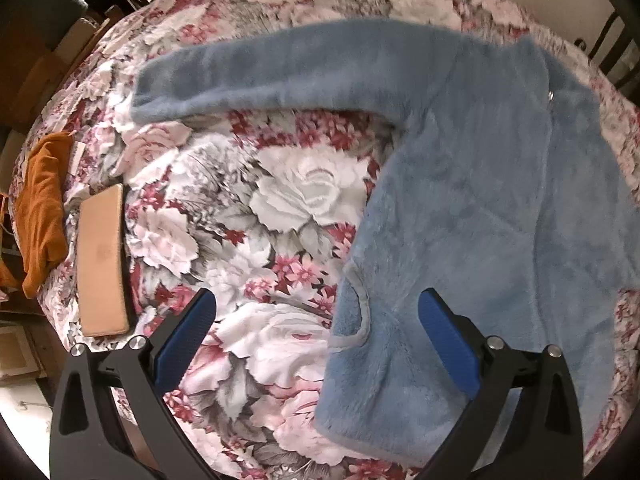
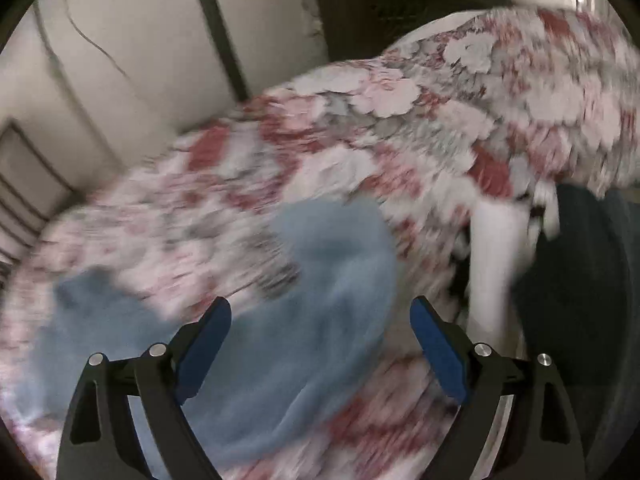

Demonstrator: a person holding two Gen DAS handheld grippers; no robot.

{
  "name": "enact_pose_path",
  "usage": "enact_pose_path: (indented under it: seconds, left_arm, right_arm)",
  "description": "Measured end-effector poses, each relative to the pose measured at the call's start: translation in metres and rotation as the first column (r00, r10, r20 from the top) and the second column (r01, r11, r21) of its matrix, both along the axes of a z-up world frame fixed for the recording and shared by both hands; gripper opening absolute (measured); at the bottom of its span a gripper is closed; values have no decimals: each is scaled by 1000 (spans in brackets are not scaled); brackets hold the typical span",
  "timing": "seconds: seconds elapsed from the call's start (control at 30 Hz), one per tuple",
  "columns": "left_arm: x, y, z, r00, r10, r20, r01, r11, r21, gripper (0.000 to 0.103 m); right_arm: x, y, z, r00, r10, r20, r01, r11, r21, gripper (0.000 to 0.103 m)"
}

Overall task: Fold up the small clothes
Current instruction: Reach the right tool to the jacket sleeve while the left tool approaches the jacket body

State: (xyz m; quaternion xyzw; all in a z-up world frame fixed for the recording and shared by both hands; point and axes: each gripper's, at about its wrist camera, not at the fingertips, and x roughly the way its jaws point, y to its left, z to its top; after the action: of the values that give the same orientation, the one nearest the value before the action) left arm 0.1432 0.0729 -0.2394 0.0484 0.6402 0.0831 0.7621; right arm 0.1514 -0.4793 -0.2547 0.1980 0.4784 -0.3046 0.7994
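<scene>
The fluffy light-blue fleece jacket [image 1: 480, 200] lies spread on the floral bed blanket [image 1: 280, 200] for folding; left gripper [image 1: 316, 340] and right gripper [image 2: 320, 344] hover, jaws wide open, empty

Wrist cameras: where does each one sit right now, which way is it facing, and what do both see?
Left wrist: above the bed, looking down at the blue fleece top on the floral blanket; open left gripper shows.
Right wrist: near the bed edge, blurred, facing the blue fleece top and wall; open right gripper shows.
Shared: top and blanket.
</scene>
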Motion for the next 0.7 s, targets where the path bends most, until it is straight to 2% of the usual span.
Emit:
enact_pose_path:
  seconds: [0.1, 0.17, 0.2, 0.23, 0.27, 0.33, 0.4, 0.47, 0.5, 0.57, 0.6, 0.63, 0.7]
  left_arm:
    - [-1, 0, -4, 1000, -6, -6, 6, 1000, 9, 99]
    - [0, 1, -5, 1000, -3, -5, 3, 1000, 14, 99]
    - [1, 0, -5, 1000, 1, -7, -1, 1000, 13, 99]
    - [1, 0, -5, 1000, 4, -9, -4, 1000, 9, 99]
    - [2, -2, -4, 1000, 1, -10, -1, 1000, 3, 99]
    - [3, -9, 0, 1000, -14, -2, 14, 1000, 2, 99]
    - [3, -22, 8, 999, -47, 23, 46, 999, 6, 99]
    - [7, -40, 16, 996, -80, 51, 79, 997, 10, 99]
    - [10, -52, 20, 994, -98, 58, 98, 995, -1, 99]
    - [17, -82, 24, 987, -151, 53, 153, 988, -31, 99]
    - [18, -98, 25, 981, -185, 53, 187, 982, -35, 99]
    - [19, -114, 25, 974, -219, 55, 221, 975, -28, 99]
    - [19, -153, 19, 962, -272, 35, 272, 962, -1, 99]
  right_arm:
    - [0, -24, -16, 997, -59, -39, 61, 997, 43, 88]
    - [0, -24, -18, 1000, -3, -24, 4, 998, 59, 82]
    - [-1, -23, -18, 999, 28, -17, -27, 997, 69, 63]
    - [-4, -25, -17, 998, 59, 12, -59, 992, 107, 22]
    - [-11, -29, -14, 998, 53, 46, -59, 988, 143, 11]
    - [-39, -37, 4, 989, 3, 148, -27, 986, 165, 12]
    - [-68, -38, 24, 980, -18, 200, -4, 994, 111, 12]
    - [-88, -34, 24, 984, -26, 177, 10, 996, 93, 13]
    - [-93, -35, 17, 988, -8, 154, -8, 994, 108, 10]
    - [-92, -17, 14, 995, 49, 92, -54, 997, 57, 11]
    - [-86, -14, 13, 995, 73, 65, -76, 996, 37, 18]
    - [-80, -12, 12, 995, 86, 53, -88, 995, 40, 31]
    - [-72, -11, 11, 996, 71, 60, -75, 994, 74, 49]
